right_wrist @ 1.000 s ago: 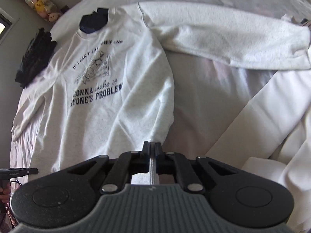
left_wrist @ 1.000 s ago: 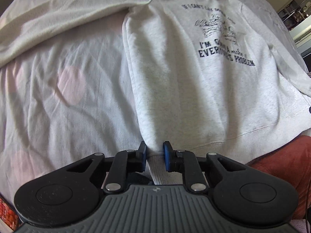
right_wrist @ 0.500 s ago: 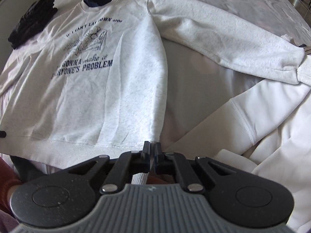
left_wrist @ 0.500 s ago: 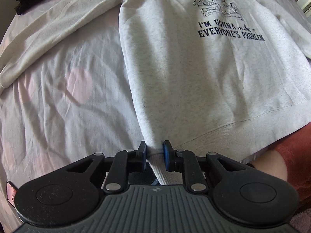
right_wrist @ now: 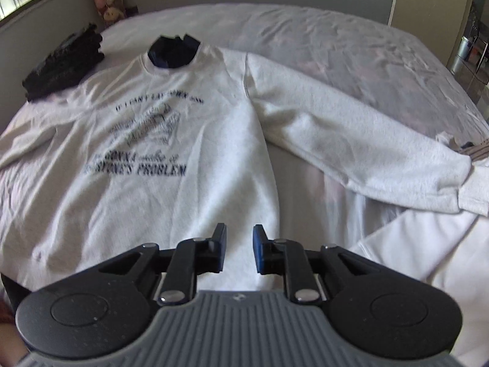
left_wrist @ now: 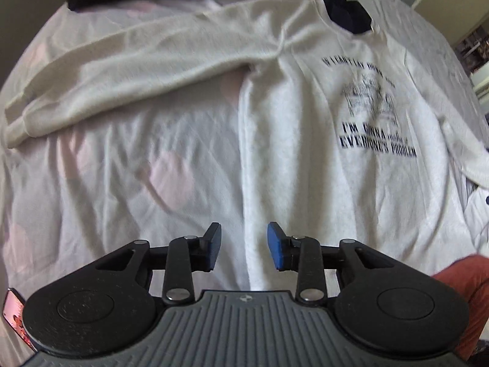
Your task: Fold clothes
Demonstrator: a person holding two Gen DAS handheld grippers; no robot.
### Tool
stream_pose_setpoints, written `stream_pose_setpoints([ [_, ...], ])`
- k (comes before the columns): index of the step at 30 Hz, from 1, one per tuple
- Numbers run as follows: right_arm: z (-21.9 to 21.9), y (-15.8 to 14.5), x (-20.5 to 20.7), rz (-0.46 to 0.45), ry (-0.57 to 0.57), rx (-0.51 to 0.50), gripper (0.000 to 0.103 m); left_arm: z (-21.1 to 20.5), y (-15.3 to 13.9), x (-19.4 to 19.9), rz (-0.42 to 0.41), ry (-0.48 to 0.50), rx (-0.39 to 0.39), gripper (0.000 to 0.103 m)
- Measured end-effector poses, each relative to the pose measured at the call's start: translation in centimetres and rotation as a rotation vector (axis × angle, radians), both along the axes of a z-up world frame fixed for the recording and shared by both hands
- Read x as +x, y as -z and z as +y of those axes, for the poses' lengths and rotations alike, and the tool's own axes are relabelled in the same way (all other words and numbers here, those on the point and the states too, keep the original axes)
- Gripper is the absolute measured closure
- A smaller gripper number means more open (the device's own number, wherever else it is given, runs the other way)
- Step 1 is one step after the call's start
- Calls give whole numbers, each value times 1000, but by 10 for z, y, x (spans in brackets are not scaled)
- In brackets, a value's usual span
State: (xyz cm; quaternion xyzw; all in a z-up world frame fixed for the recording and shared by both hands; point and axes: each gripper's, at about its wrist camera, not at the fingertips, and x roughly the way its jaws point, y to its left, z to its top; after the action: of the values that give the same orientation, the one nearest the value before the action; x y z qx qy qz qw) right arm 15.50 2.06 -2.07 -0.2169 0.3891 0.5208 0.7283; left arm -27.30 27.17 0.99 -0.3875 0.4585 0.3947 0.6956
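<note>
A white sweatshirt (left_wrist: 305,153) with dark printed lettering lies face up and spread flat on the bed, also seen in the right wrist view (right_wrist: 189,159). Its sleeves stretch out to the left (left_wrist: 122,76) and to the right (right_wrist: 351,146). My left gripper (left_wrist: 244,246) hovers over the garment's lower left side edge, jaws opening, and its blue pads press on nothing. My right gripper (right_wrist: 240,250) hangs above the lower right part of the body, jaws also opening, with only cloth lying below the gap.
A dark item (right_wrist: 172,52) sits in the neck opening. Black folded clothes (right_wrist: 64,64) lie at the bed's far left. Another white garment (right_wrist: 428,244) is bunched at the right. The person's red-clad leg (left_wrist: 458,290) shows at the near edge.
Both grippers were shut on the sweatshirt's bottom hem; both have let go and spread their jaws. The hands have drawn back and risen, so more of the garment and bed shows.
</note>
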Motion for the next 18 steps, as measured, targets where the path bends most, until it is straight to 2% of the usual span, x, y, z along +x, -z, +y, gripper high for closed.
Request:
stream_pose_setpoints([
  [2,12,2,-8,38,12,80,70,20,-13,-22,9,-58,48,56],
  [7,43,26,-22,178,80,245,69,69,-37,-75,42,-240,128,53],
  [9,52,37,-24,251,115,339,63,88,-40,-97,52,-305,160,48],
  [11,61,48,-28,289,145,421,55,108,-36,-116,69,-375,181,46],
  [14,73,65,-35,283,156,501,53,134,-15,-148,61,-493,166,45],
  [16,80,77,-35,267,171,518,53,146,4,-169,46,-576,153,45],
  [18,84,87,-29,296,208,515,53,152,25,-188,33,-657,159,45],
])
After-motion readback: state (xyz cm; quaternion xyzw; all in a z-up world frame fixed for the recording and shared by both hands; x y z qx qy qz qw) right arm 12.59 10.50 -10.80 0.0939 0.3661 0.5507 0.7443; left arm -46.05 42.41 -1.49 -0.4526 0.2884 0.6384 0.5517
